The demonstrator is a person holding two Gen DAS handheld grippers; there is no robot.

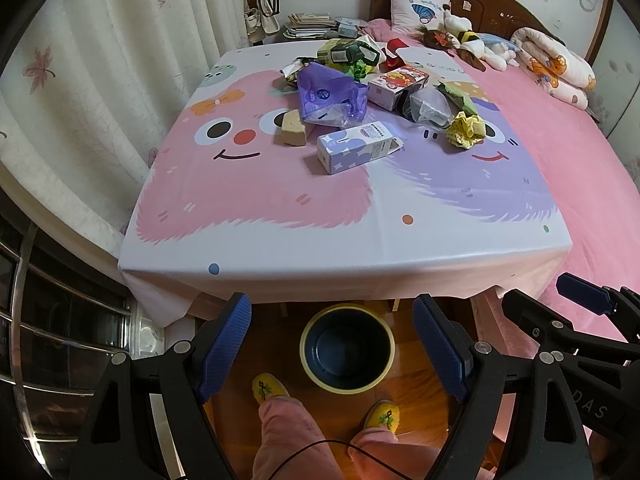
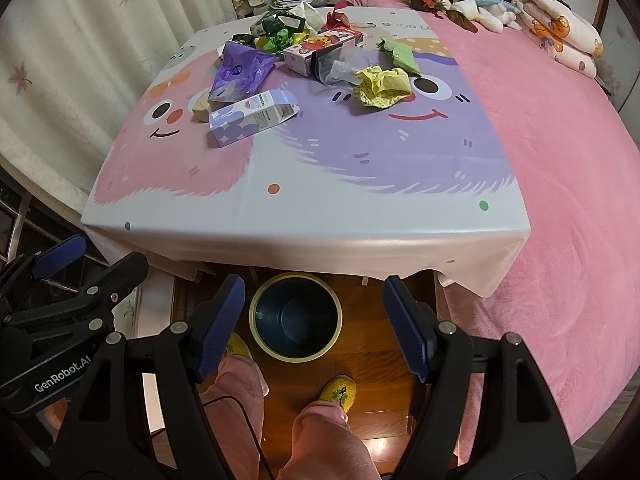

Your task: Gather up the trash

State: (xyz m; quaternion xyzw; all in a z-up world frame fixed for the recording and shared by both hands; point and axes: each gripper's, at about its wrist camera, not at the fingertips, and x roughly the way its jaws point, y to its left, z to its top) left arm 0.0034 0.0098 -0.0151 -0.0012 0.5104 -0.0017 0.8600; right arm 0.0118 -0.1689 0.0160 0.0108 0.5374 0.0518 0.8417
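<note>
Bedside, a cartoon-print tablecloth (image 1: 280, 208) carries far-side litter, nearest a lilac cardboard carton (image 1: 358, 148), while both the left gripper (image 1: 332, 344) and right gripper (image 2: 312, 320) gape empty above a yellow-rimmed dark bin (image 1: 347, 346), so long reaches risk scattering wrappers.

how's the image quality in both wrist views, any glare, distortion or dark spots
Left wrist view: strong fisheye bending of the table edge and curtain, black vignette in the corners, glare on the metal rails at left. Right wrist view: same curved distortion, bright reflection on the wood floor, bin interior dark under the table, trash pile sharp.
</note>
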